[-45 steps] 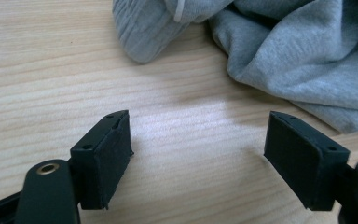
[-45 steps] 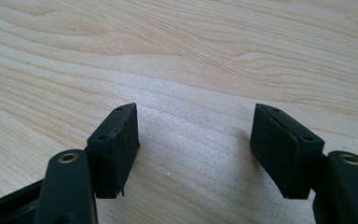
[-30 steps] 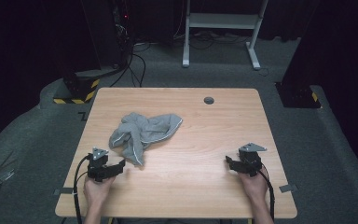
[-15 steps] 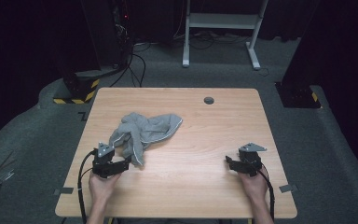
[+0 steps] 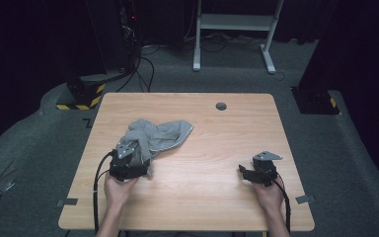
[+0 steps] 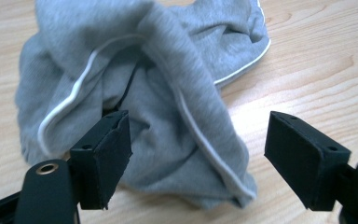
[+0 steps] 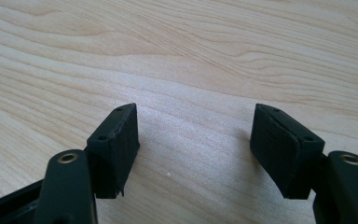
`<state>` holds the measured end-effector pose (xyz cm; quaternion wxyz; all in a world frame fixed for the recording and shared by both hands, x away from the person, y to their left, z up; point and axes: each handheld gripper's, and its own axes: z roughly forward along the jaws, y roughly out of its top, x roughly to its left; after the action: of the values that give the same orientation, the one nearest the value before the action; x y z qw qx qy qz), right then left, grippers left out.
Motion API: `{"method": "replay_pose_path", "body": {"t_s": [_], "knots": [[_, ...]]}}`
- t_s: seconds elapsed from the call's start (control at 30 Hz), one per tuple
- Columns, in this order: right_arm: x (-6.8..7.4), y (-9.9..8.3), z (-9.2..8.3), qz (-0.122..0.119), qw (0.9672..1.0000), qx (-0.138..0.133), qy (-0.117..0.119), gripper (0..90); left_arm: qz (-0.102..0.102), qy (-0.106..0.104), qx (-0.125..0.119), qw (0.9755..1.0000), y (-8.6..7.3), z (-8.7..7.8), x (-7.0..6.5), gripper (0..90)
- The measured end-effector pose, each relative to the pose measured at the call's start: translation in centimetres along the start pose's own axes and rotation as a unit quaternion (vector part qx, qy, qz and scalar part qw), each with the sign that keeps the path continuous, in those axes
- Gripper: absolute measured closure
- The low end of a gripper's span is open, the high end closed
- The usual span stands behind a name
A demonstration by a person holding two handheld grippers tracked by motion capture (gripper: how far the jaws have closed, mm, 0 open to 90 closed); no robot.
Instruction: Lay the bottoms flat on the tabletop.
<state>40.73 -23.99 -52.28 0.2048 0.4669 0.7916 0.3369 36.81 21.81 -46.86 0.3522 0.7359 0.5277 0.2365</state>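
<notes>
The left claw [image 6: 196, 156] had advanced from the bare light-wood desk [image 5: 217, 197] to the crumpled grey white-trimmed garment [image 5: 155, 136], jaws spread astride its near fold, ready to pinch; the right claw [image 7: 195, 144] rested released, well apart from it.

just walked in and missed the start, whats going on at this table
A person at a wooden table holds a pair of tongs in each hand. The left tongs are at the near end of a crumpled grey garment with white trim, jaws open on either side of a fold and not yet closed on it. The right tongs sit apart over bare wood, also open and holding nothing. A small dark round thing lies near the far edge.
</notes>
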Motion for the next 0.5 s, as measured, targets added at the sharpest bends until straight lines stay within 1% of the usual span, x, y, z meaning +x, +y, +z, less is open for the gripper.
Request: {"method": "replay_pose_path", "body": {"t_s": [0.07, 0.1, 0.13, 0.17, 0.27, 0.3, 0.33, 0.37, 0.47, 0.5], "knots": [[0.0, 0.0, 0.0, 0.0, 1.0, 0.0, 0.0, 32.4, 0.003, 0.002, 0.003, 1.0, 0.3, 0.3, -0.1, 22.6], [0.0, 0.0, 0.0, 0.0, 1.0, 0.0, 0.0, 32.4, 0.002, 0.002, 0.005, 1.0, 0.5, 0.8, -0.3, 22.6], [0.0, 0.0, 0.0, 0.0, 1.0, 0.0, 0.0, 32.4, 0.002, 0.002, 0.005, 1.0, 0.5, 0.8, -0.3, 22.7], [0.0, 0.0, 0.0, 0.0, 1.0, 0.0, 0.0, 32.4, 0.006, 0.009, 0.013, 0.9999, 0.6, 1.3, -0.3, 22.8], [0.0, 0.0, 0.0, 0.0, 1.0, 0.0, 0.0, 32.4, 0.005, 0.012, 0.017, 0.9998, 0.6, 1.8, -0.4, 23.1], [0.0, 0.0, 0.0, 0.0, 1.0, 0.0, 0.0, 32.4, 0.009, 0.017, 0.025, 0.9995, 0.6, 2.3, -0.4, 23.2], [0.0, 0.0, 0.0, 0.0, 1.0, 0.0, 0.0, 32.4, 0.009, 0.017, 0.025, 0.9995, 0.6, 2.3, -0.4, 23.4], [0.0, 0.0, 0.0, 0.0, 1.0, 0.0, 0.0, 32.3, 0.012, 0.025, 0.028, 0.9992, 0.7, 2.9, -0.4, 23.8], [0.0, 0.0, 0.0, 0.0, 1.0, 0.0, 0.0, 32.4, 0.008, 0.028, 0.036, 0.9989, 0.7, 3.4, -0.4, 24.2], [0.0, 0.0, 0.0, 0.0, 1.0, 0.0, 0.0, 32.4, 0.014, 0.034, 0.043, 0.9984, 0.7, 3.9, -0.4, 24.8]]}}
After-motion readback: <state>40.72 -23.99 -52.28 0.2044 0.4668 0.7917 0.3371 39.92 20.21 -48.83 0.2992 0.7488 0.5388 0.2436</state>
